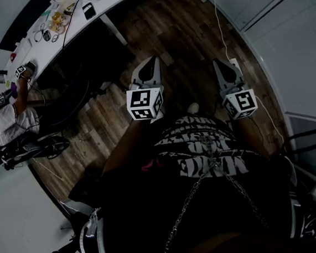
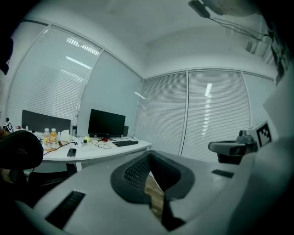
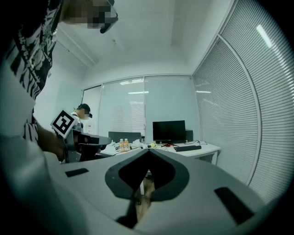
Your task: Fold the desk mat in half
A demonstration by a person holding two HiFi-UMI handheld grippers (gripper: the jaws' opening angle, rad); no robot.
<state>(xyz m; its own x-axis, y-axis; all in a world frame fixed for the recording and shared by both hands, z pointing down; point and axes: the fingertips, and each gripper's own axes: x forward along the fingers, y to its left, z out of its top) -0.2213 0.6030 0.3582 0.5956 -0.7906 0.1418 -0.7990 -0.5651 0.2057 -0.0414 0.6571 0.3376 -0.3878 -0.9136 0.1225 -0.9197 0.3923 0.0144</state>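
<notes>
Left gripper (image 1: 152,62): I see its jaws closed, empty, above the wooden floor (image 1: 165,28).
Right gripper (image 1: 219,66): closed too, holding nothing.
Desk (image 1: 113,0): well apart from both, cluttered.

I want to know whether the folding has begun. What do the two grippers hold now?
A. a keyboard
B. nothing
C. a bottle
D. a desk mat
B: the left gripper and the right gripper both have their jaws together with nothing between them, above the wooden floor.
</notes>
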